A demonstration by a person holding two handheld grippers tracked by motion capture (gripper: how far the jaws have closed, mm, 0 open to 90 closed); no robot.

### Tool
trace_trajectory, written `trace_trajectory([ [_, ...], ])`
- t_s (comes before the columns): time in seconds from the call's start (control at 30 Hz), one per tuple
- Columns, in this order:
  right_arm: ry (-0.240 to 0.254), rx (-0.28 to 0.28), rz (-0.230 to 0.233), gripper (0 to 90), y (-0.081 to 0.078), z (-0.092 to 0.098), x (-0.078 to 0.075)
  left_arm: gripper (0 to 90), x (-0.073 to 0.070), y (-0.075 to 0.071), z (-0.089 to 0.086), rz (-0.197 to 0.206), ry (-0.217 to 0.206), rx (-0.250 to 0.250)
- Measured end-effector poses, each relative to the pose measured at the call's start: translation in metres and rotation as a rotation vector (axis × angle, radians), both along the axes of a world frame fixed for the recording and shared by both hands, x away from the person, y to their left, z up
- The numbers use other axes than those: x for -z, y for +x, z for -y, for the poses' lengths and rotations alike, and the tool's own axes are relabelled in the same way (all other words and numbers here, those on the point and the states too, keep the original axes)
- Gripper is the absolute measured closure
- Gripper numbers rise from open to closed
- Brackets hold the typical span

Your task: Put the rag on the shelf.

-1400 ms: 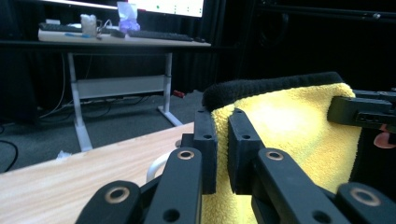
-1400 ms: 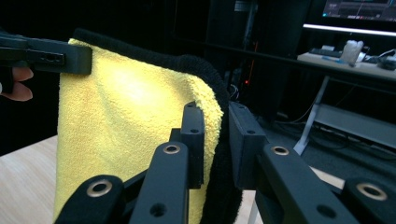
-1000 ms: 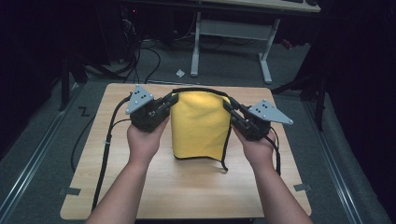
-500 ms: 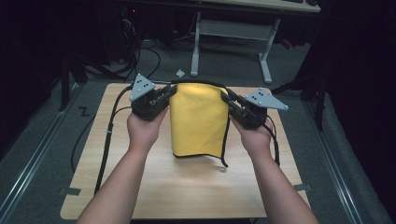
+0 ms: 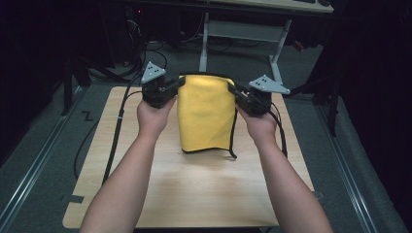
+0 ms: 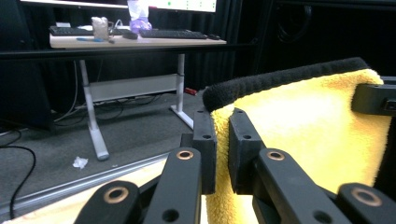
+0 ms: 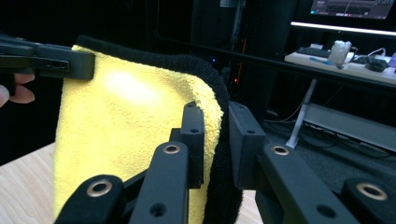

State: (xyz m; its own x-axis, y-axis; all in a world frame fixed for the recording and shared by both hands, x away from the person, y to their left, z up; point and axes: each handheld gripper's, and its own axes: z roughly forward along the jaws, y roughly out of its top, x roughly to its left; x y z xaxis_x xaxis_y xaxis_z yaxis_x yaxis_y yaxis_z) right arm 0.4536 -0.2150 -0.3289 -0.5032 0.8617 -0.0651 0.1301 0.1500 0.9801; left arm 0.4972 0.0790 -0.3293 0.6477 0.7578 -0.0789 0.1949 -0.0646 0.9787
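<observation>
Dim cabling and desk legs ring the wooden table [image 5: 194, 184]. At ten o'clock of its middle, the left gripper [image 5: 177, 87] is clenched on the yellow cloth [image 5: 205, 114] at its upper corner. At two o'clock, the right gripper [image 5: 233, 92] pinches the opposite corner, the cloth hanging between them, its hem touching the tabletop.

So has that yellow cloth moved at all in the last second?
Yes. The yellow cloth, held at its top corners by both grippers, has been carried toward the far edge of the wooden table; its lower hem now lies farther from the near edge.
</observation>
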Motion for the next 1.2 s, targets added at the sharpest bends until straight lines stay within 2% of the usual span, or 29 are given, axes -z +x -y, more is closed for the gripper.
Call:
trace_trajectory([
  [0.2,-0.042,0.010,-0.015,78.3,0.023,0.004,0.007,83.0,0.012,0.022,0.004,-0.018,0.019,0.010],
  [0.23,-0.062,0.010,-0.015,78.3,0.027,0.005,0.010,83.0,0.016,0.026,0.005,-0.033,0.023,0.010],
  [0.37,-0.091,-0.006,-0.052,78.2,0.039,0.007,0.020,83.3,0.032,0.037,0.007,-0.088,0.059,0.013],
  [0.47,-0.106,-0.027,-0.115,78.3,0.047,0.009,0.030,84.1,0.047,0.043,0.005,-0.154,0.079,0.022],
  [0.63,-0.142,-0.041,-0.162,78.3,0.055,0.010,0.045,84.5,0.066,0.046,0.006,-0.206,0.091,0.034],
  [0.77,-0.105,-0.057,-0.201,78.3,0.061,0.016,0.056,84.6,0.076,0.047,0.004,-0.248,0.076,0.045],
  [0.97,-0.084,-0.072,-0.226,78.3,0.065,0.015,0.066,84.6,0.088,0.046,-0.002,-0.281,0.060,0.057],
  [1.1,-0.079,-0.073,-0.253,78.3,0.065,0.016,0.073,84.6,0.094,0.046,-0.001,-0.302,0.066,0.066],
  [1.2,-0.062,-0.079,-0.266,78.2,0.066,0.018,0.078,84.5,0.099,0.046,-0.003,-0.313,0.050,0.070],
])
